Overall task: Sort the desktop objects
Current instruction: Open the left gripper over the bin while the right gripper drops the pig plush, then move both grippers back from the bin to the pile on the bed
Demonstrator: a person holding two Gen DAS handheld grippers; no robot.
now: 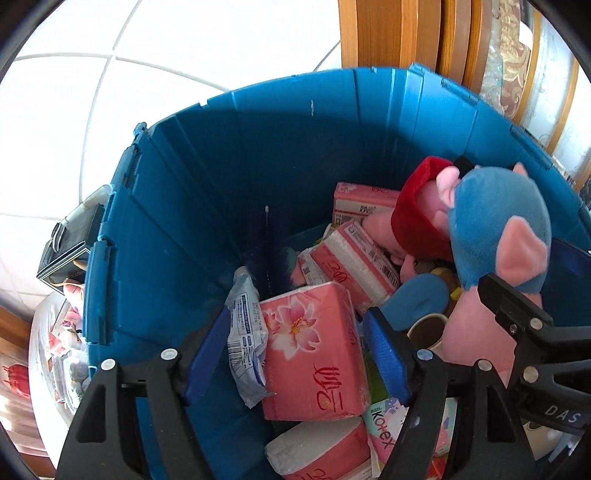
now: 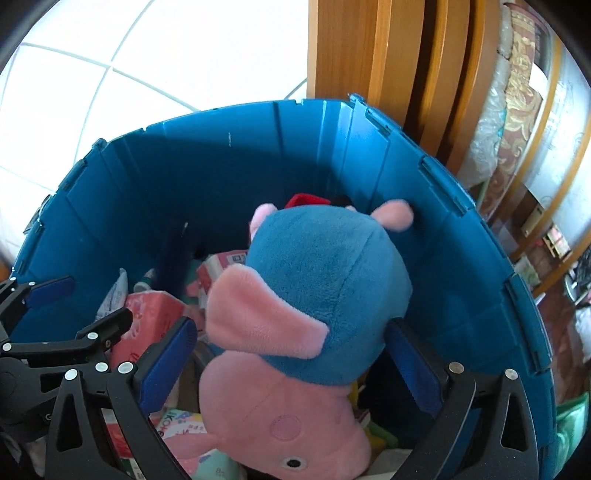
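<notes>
A deep blue plastic bin (image 1: 221, 184) (image 2: 147, 184) fills both views. My left gripper (image 1: 297, 350) is open inside it. A pink flowered tissue pack (image 1: 314, 350) and a white-blue wipes packet (image 1: 245, 332) lie between its blue pads. My right gripper (image 2: 291, 365) is open wide, its pads standing either side of a pink plush pig in a blue dress (image 2: 314, 288) (image 1: 495, 229) that rests head down on the pile. A second plush pig in red (image 1: 417, 210) lies behind it. More pink tissue packs (image 1: 354, 266), a Kotex pack (image 1: 384, 428) and a mug (image 1: 428, 330) lie underneath.
The bin stands on a white tiled floor (image 1: 110, 55) against a wooden door frame (image 1: 388, 33) (image 2: 369, 48). A black box (image 1: 70, 251) and a clear bag of small items (image 1: 55, 350) sit outside the bin's left wall. Cluttered shelves (image 2: 546, 229) are at the right.
</notes>
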